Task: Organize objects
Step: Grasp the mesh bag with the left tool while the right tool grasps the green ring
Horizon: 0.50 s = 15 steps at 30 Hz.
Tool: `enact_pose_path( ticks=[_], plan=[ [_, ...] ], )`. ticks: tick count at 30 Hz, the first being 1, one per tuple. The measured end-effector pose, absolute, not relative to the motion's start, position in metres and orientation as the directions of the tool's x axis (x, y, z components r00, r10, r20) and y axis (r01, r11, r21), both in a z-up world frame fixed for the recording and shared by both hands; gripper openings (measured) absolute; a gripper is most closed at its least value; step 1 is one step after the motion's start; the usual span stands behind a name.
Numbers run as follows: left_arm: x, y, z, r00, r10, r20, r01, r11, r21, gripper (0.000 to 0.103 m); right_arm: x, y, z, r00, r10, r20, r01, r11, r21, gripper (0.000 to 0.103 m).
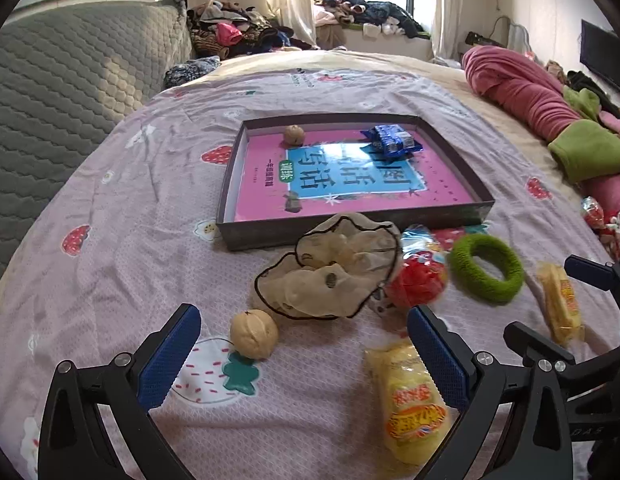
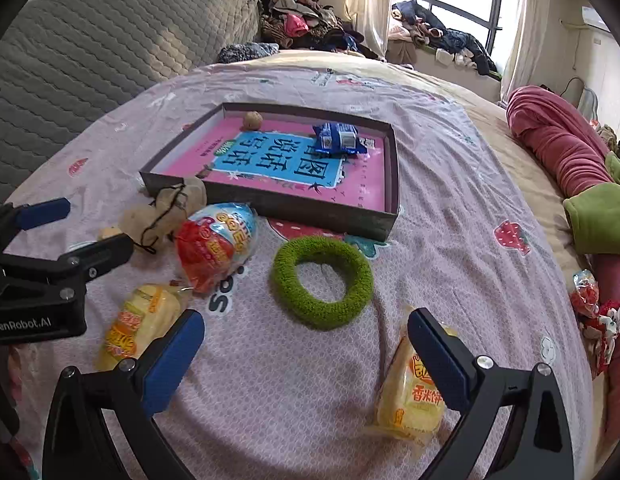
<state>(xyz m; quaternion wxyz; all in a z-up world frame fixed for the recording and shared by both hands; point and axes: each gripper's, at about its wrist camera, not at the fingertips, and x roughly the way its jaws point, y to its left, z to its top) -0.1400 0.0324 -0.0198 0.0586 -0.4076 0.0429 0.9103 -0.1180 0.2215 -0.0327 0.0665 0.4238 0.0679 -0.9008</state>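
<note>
A shallow dark box (image 1: pixel 245 236) (image 2: pixel 330 216) with a pink book in it holds a walnut (image 1: pixel 293 134) (image 2: pixel 252 120) and a blue snack packet (image 1: pixel 392 140) (image 2: pixel 338 139). In front of it on the bed lie a beige scrunchie (image 1: pixel 334 272) (image 2: pixel 169 208), a walnut (image 1: pixel 253 334), a red egg-shaped packet (image 1: pixel 420 280) (image 2: pixel 213 244), a green ring (image 1: pixel 486 268) (image 2: pixel 322 282) and two yellow snack packets (image 1: pixel 414 404) (image 2: pixel 414 396). My left gripper (image 1: pixel 303 352) is open and empty over the near walnut. My right gripper (image 2: pixel 305 354) is open and empty, near the green ring.
A rolled pink and green blanket (image 1: pixel 542 104) (image 2: pixel 566 148) lies along the right side. A grey quilted headboard (image 1: pixel 69 80) stands at the left. Clothes are piled at the back by the window (image 1: pixel 362 8). A red wrapped item (image 2: pixel 590 300) lies at the right edge.
</note>
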Motion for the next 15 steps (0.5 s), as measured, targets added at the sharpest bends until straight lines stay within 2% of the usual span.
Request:
enact_pose_path(
  ticks=[15],
  plan=[
    [-0.166,0.032,-0.038,-0.638,0.064,-0.768,-0.147,-0.988,0.04,0.102,-0.146,0.221,-0.048,-0.609,-0.02,-0.793,0.164,-0.981,-0.102,0.103]
  ],
)
